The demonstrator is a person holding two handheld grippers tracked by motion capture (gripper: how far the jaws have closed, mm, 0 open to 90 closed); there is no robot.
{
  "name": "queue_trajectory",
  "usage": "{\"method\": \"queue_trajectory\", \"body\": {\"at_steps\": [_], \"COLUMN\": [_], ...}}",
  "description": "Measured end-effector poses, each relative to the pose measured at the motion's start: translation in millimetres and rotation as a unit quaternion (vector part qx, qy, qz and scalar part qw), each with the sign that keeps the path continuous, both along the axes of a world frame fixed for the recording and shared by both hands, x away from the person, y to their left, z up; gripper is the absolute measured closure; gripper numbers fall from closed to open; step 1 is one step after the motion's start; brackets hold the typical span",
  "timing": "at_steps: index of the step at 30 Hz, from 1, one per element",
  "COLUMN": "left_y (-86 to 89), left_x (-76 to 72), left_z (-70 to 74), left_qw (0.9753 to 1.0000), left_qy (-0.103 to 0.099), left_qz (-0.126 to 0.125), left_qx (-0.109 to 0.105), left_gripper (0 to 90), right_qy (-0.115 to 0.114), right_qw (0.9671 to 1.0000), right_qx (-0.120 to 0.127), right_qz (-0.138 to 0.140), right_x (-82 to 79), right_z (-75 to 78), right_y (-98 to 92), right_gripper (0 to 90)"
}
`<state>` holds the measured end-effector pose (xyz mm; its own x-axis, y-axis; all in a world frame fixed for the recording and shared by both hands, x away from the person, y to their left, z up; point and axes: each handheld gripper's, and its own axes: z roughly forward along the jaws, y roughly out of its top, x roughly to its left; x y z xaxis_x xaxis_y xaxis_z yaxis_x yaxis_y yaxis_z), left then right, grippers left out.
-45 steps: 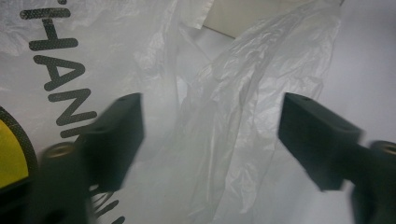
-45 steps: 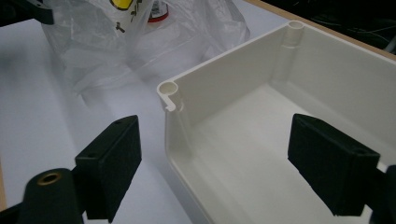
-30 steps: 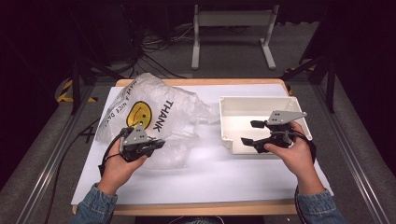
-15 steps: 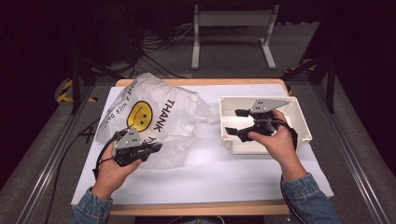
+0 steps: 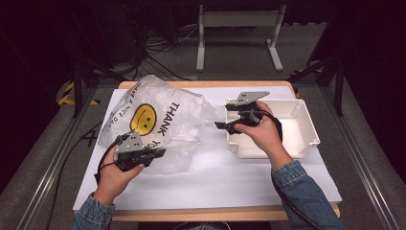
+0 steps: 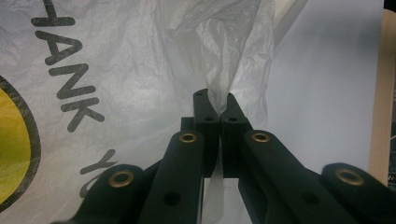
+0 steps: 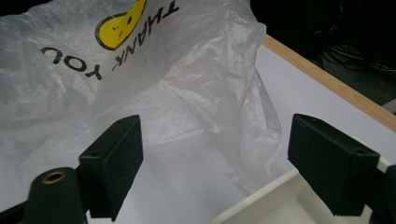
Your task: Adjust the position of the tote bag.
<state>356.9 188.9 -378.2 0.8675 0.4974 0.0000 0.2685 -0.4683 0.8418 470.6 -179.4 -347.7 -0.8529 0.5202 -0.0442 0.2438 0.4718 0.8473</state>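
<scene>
Since a second ago the right gripper (image 5: 221, 125) had slid left off the tray (image 5: 306, 125) toward the bag (image 5: 158, 120), jaws wide apart. White sheet over a wooden table (image 5: 201, 85), dark room behind with cables on the floor. The bag lay at the left, running from near left to far right, smiley up. The left gripper (image 6: 218, 105) was clamped on its thin edge; its insides couldn't be made out.

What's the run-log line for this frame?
left gripper: shut on plastic bag | right gripper: open, over white bin edge, facing bag
</scene>
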Motion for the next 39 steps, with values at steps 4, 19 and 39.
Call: {"method": "queue_trajectory", "body": {"at_steps": [4, 19, 39], "left_y": [-0.5, -2.2, 8.5], "left_x": [0.2, -0.1, -3.6], "left_z": [-0.9, -2.5, 4.3], "left_qw": [1.0, 0.9999, 0.9999], "left_qy": [0.001, 0.009, -0.012], "left_qz": [-0.004, -0.013, -0.006], "left_qx": [0.002, -0.004, 0.002], "left_gripper": [88.8, 88.9, 89.2], "right_qy": [0.004, 0.035, 0.092], "right_qw": [0.9999, 0.9959, 0.9941], "right_qx": [-0.012, -0.083, -0.054], "right_qz": [-0.005, 0.01, 0.019], "right_x": [11.7, 34.6, -3.2], "right_z": [-7.1, -26.1, 8.7], "right_y": [10.3, 30.5, 25.2], "right_gripper": [18.1, 53.7, 90.0]}}
